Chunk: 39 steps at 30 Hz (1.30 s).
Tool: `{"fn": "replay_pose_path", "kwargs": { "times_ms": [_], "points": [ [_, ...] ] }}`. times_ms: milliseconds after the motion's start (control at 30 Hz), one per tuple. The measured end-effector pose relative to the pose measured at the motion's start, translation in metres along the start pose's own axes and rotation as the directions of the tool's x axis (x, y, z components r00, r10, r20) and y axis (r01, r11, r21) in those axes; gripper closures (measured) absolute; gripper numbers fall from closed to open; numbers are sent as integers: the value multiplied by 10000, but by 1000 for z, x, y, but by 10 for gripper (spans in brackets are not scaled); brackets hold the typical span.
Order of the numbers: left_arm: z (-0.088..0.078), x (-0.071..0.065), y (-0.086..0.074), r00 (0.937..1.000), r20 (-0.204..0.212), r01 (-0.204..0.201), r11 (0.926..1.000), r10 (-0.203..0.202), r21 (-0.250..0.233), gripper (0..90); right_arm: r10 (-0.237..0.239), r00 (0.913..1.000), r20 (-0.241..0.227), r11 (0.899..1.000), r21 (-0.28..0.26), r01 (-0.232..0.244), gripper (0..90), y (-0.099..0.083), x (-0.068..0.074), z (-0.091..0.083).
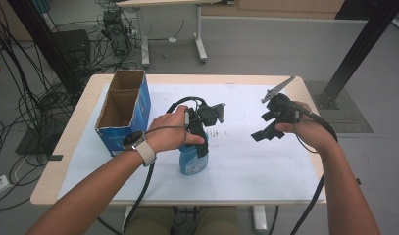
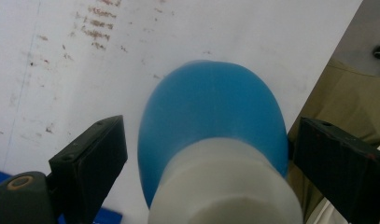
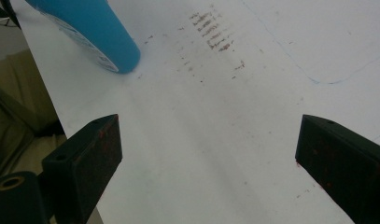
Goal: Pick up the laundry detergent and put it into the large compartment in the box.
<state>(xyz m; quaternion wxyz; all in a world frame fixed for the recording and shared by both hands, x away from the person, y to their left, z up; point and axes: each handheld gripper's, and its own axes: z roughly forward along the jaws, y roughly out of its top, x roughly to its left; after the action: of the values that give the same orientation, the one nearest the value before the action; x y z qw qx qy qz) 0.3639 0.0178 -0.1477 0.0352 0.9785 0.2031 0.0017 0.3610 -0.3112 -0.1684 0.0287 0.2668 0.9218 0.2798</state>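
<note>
The blue bottle point(image 1: 191, 157) is looking like smooth, slightly glossy plastic, its white top point(image 2: 225, 186) a duller, matt plastic. The white sheet point(image 1: 251, 161) over the table is reading as matt paper, scuffed with brownish marks. The box point(image 1: 124, 110) is showing raw brown cardboard inside, printed blue outside. The table edge point(image 1: 60, 147) is looking like pale wood laminate.

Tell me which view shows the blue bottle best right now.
The left gripper view: the blue bottle sits close up between the left tool's open jaws. The high view shows it partly behind the hand; the right gripper view catches its base.
</note>
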Motion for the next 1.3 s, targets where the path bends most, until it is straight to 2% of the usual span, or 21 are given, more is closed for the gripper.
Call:
{"fn": "replay_pose_path", "kwargs": {
  "times_ms": [133, 700, 1067, 1300],
  "points": [
    [4, 0, 3, 9999, 4, -120, 9999, 120, 96, 106, 19, 10000, -16, 10000, 11, -19, 70, -1, 0, 1],
    [8, -4, 3, 9997, -222, 43, 10000, -42, 64, 153, 0, 10000, -78, 10000, -20, -1, 70, -2, -1, 4],
    [9, -9, 1, 9984, -556, 71, 10000, -72, -10, 255, 17, 9999, -172, 10000, -77, -18, 70, -3, -2, 8],
    [9, -10, 2, 9978, -654, 76, 10000, -74, 17, 277, 16, 9999, -167, 10000, -64, -17, 71, -2, -3, 8]
  ]
}}
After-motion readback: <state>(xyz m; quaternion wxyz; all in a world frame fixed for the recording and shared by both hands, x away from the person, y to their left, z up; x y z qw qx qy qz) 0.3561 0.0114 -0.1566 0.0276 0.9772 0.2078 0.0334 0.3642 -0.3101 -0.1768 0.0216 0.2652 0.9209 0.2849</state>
